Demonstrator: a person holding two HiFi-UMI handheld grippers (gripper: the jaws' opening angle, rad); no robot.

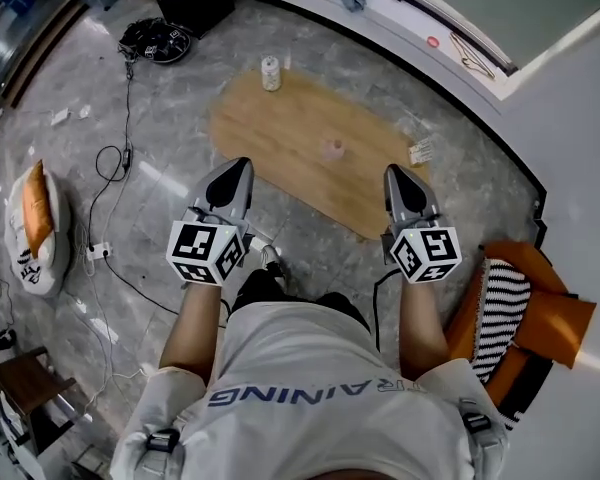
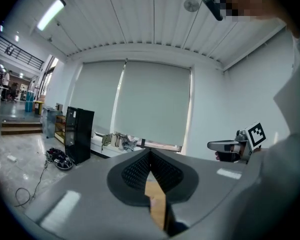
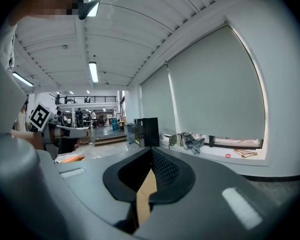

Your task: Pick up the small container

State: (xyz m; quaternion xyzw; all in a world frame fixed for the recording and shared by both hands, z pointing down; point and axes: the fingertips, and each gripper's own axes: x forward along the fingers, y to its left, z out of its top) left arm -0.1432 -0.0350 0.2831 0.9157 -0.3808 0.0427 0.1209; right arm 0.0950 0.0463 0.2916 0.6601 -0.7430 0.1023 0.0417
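One small container (image 1: 332, 149) looks faint and blurry on the table (image 1: 280, 128); left gripper (image 1: 242, 165) and right gripper (image 1: 393, 172) are closed, empty.

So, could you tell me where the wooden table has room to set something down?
The table is bare at its near end, this side of the small pink container, and between that container and the patterned can. Tighter by the packet at the right edge.

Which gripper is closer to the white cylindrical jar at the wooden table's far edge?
Left. The left gripper is nearly in line with the white cylindrical jar across the wooden table; the right gripper is farther to the right.
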